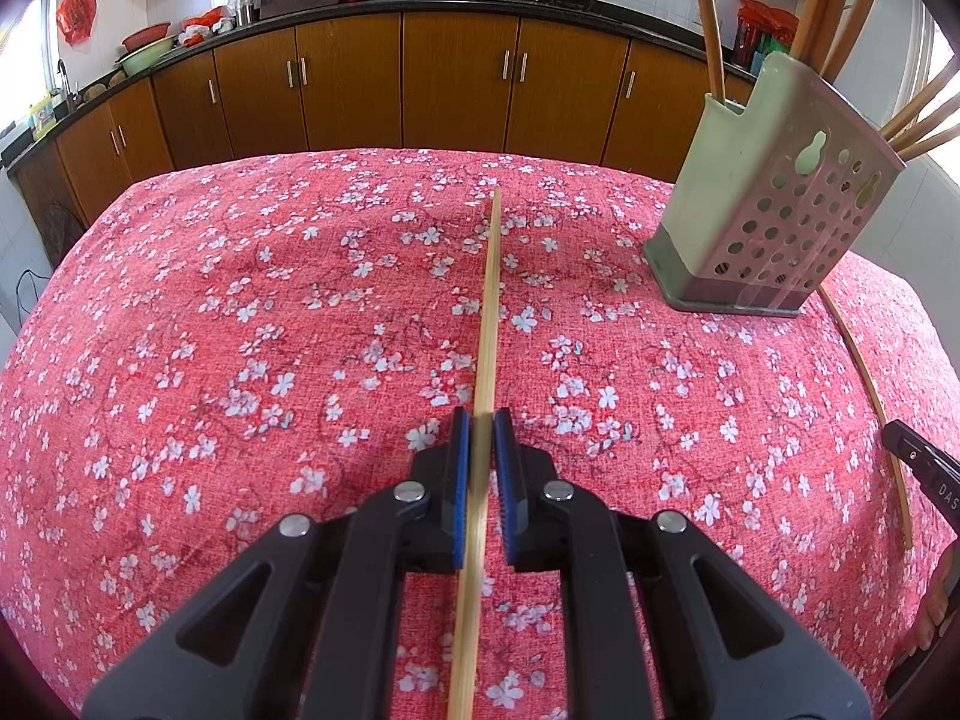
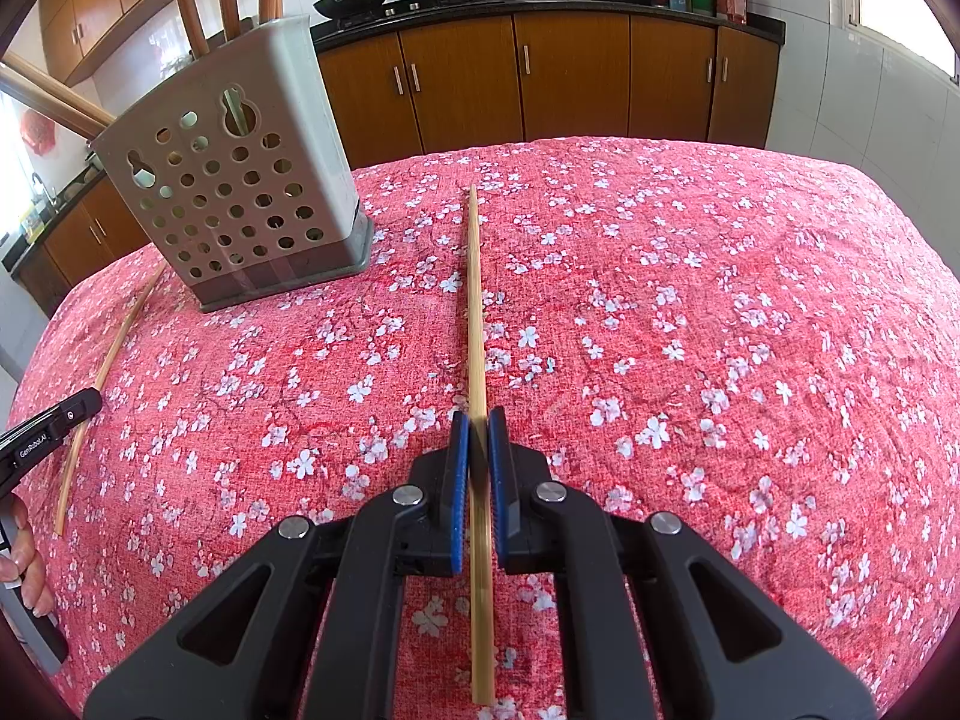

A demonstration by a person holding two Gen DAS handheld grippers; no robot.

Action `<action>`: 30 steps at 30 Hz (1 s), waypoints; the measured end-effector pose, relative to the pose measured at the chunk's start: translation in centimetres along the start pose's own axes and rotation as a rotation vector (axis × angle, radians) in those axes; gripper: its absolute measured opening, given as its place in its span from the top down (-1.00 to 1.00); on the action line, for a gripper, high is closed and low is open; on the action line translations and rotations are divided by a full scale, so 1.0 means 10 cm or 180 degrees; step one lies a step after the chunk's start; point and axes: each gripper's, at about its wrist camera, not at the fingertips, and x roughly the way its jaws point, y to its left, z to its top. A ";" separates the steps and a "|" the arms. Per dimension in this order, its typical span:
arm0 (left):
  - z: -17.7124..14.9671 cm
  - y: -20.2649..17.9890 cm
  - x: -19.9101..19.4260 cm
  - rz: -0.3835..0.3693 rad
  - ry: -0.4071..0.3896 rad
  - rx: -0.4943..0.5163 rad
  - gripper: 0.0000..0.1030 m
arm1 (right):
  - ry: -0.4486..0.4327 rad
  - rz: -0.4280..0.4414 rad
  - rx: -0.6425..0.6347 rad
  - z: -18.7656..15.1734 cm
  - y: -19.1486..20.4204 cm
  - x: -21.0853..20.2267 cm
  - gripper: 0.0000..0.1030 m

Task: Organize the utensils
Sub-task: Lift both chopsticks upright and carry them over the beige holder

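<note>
Both grippers are clamped — your left gripper (image 1: 481,420) pinches one chopstick (image 1: 487,324) between its blue ribbed pads, your right gripper (image 2: 478,417) pinches the other chopstick (image 2: 476,300) the same way. Each stick is thin, smooth pale bamboo, held low on its length, so the long free end could swing or slip as you lift. Both lie along the soft floral cloth (image 1: 240,330). Further off stands the holder (image 2: 240,180) — grey plastic, perforated, already crowded with wooden handles. A tip could catch its rim or nudge it over.
</note>
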 end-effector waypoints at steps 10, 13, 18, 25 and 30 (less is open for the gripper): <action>-0.17 -0.03 -0.18 0.0033 0.0000 0.0201 0.76 | 0.0002 0.0030 -0.0015 -0.10 -0.01 -0.10 0.85; -0.24 -0.03 -0.24 0.0031 0.0006 0.0241 0.81 | 0.0001 0.0070 -0.0004 -0.12 -0.03 -0.13 0.85; -0.23 -0.05 -0.44 0.0061 -0.0044 0.0279 0.83 | -0.0102 0.0055 0.0018 -0.09 -0.05 -0.26 0.85; 0.09 -0.07 -1.10 -0.0067 -0.0606 0.0209 0.84 | -0.0696 0.0042 0.0037 0.23 -0.06 -0.85 0.86; 0.34 -0.04 -1.48 -0.0174 -0.0943 0.0150 0.84 | -0.1001 0.0048 0.0039 0.44 -0.09 -1.16 0.86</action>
